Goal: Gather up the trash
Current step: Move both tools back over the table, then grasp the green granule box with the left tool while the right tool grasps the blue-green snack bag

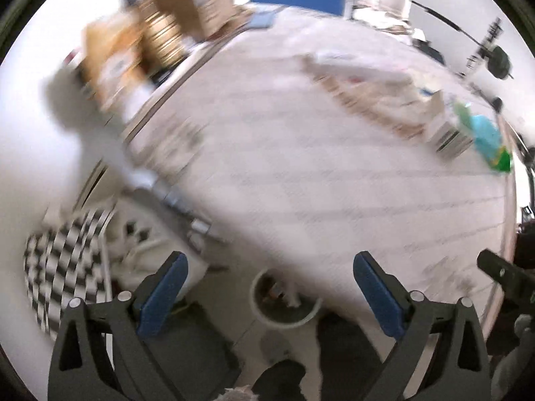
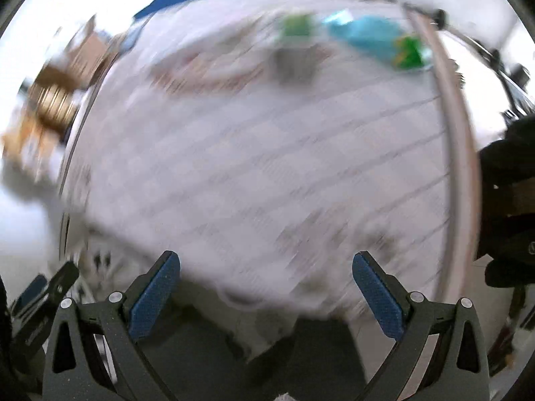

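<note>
Both views are heavily blurred by motion. My left gripper [image 1: 269, 264] is open and empty, above the near edge of a table with a pale checked cloth [image 1: 301, 173]. A round bin [image 1: 284, 304] stands on the floor below it. My right gripper [image 2: 265, 264] is open and empty over the same cloth [image 2: 250, 153]. Blue and green wrappers [image 2: 378, 40] lie at the table's far right; they also show in the left wrist view [image 1: 485, 137]. Flat pale paper or card [image 1: 367, 90] lies at the far side.
Cardboard boxes [image 1: 160, 36] are stacked beyond the table's left edge. A black and white checked board [image 1: 63, 267] sits low on the left. A blue panel [image 1: 297, 0] stands at the back. The right gripper's tip [image 1: 501, 274] shows at the left view's right edge.
</note>
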`<action>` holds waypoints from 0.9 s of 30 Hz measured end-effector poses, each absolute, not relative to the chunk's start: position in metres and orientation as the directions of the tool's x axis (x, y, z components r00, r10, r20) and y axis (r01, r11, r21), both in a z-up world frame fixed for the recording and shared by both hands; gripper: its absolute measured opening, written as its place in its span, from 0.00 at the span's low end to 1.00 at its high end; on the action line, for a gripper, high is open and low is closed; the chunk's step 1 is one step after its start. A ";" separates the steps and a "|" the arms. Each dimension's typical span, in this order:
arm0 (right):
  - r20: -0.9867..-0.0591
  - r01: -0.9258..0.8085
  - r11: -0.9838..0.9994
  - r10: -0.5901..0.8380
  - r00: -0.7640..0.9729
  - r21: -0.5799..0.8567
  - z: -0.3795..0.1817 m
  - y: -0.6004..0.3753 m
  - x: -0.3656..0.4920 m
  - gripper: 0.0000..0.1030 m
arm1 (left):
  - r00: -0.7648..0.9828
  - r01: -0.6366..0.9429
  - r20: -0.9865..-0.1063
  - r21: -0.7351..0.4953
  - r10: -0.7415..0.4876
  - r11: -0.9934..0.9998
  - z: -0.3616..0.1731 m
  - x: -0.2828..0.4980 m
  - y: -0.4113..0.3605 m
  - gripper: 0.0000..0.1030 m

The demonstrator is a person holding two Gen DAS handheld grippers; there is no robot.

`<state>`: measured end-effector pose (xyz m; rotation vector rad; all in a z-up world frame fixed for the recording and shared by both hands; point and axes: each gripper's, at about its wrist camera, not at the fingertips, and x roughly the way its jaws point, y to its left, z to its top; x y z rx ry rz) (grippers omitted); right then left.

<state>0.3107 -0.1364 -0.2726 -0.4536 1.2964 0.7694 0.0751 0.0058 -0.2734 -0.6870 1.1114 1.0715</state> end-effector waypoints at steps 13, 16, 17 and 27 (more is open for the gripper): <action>-0.984 -0.743 0.657 0.014 0.179 -0.126 -0.313 -0.020 0.593 1.00 | -0.136 -0.837 -0.913 0.313 0.384 0.449 -0.304 0.319 0.118 0.99; -0.993 -0.771 0.628 -0.027 0.115 -0.106 -0.349 0.002 0.618 1.00 | -0.154 -0.838 -0.918 0.317 0.366 0.444 -0.310 0.335 0.131 0.99; -0.995 -0.770 0.632 -0.035 0.090 -0.092 -0.358 0.008 0.625 1.00 | -0.157 -0.840 -0.920 0.315 0.359 0.441 -0.311 0.338 0.135 0.99; -0.994 -0.728 0.680 0.109 -0.012 0.083 -0.372 0.010 0.637 0.60 | 0.059 -0.841 -0.995 -0.004 0.085 0.541 -0.308 0.394 0.129 0.99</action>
